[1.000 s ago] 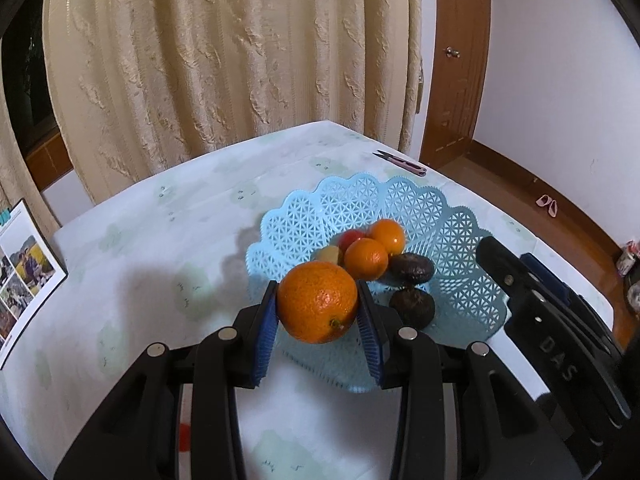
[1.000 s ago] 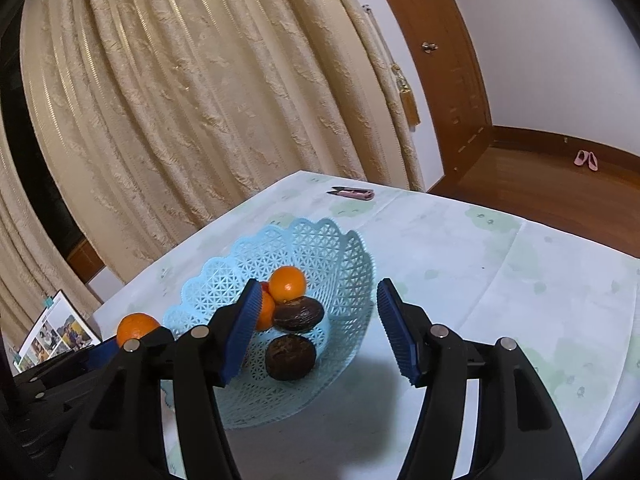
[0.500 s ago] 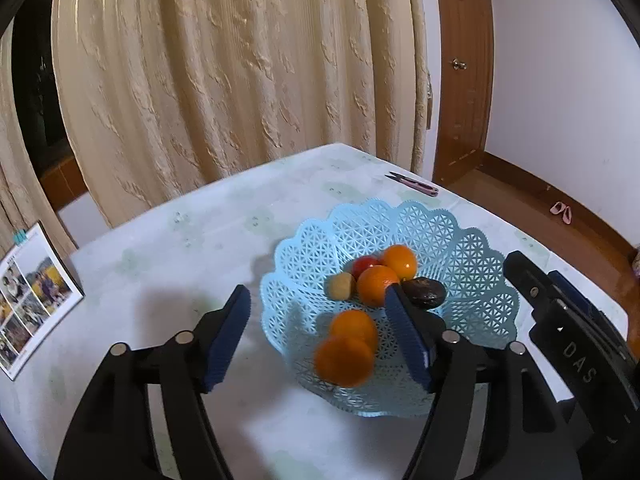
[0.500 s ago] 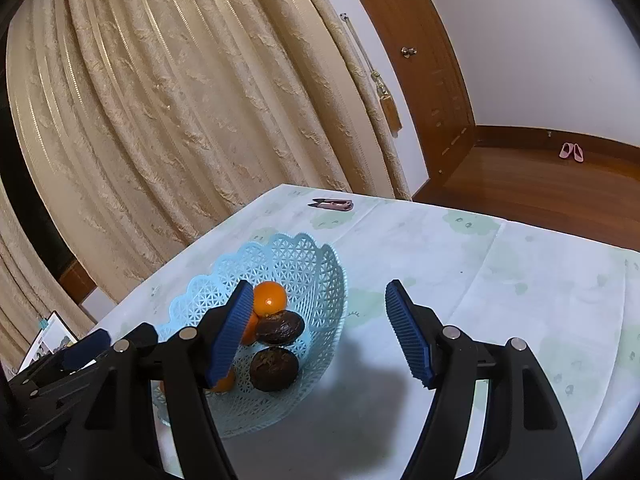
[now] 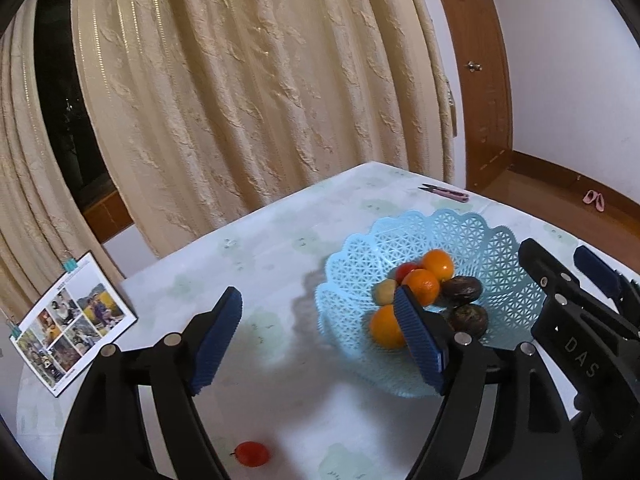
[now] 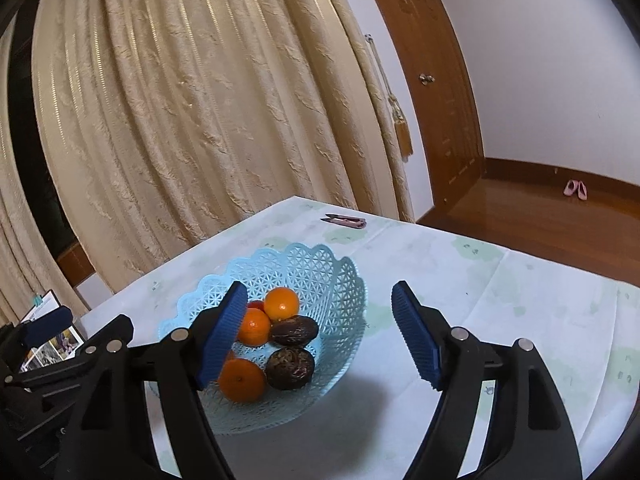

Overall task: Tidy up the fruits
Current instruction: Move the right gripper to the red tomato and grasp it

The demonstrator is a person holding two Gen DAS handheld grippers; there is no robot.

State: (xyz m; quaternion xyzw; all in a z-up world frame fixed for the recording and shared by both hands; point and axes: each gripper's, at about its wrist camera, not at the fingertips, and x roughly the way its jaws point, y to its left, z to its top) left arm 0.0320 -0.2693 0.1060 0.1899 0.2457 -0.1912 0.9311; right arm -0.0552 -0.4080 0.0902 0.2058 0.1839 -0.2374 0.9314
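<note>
Looking from the left side first, a photo card (image 5: 74, 322) stands beyond the left gripper (image 5: 316, 340) to its left, and a small red fruit (image 5: 251, 453) lies on the table (image 5: 264, 256) just under this gripper, below its left finger, well apart from the blue basket (image 5: 472, 232). The left gripper's jaws are opening and nothing is between them; only bare cloth shows in the gap. Ahead of its right finger sits the basket, with three oranges (image 5: 421, 286), a yellowish fruit (image 5: 385, 291), a red one and two dark wrinkled fruits (image 5: 461, 289) inside. The right gripper (image 6: 320, 332) hovers just in front of the same basket, its jaws also opening and empty, with the basket rim behind its left finger. Farther away, near the table's far edge, lie pink snips (image 6: 346, 221). I judge that the red fruit is the remaining piece to put away. It looks light, smooth and round, so it may roll or slip, and its skin is probably soft; it should be taken across its widest middle with gentle pressure, coming from above. The oranges seem firmer and heavier, and the basket is thin, light plastic which could slide if pushed.
</note>
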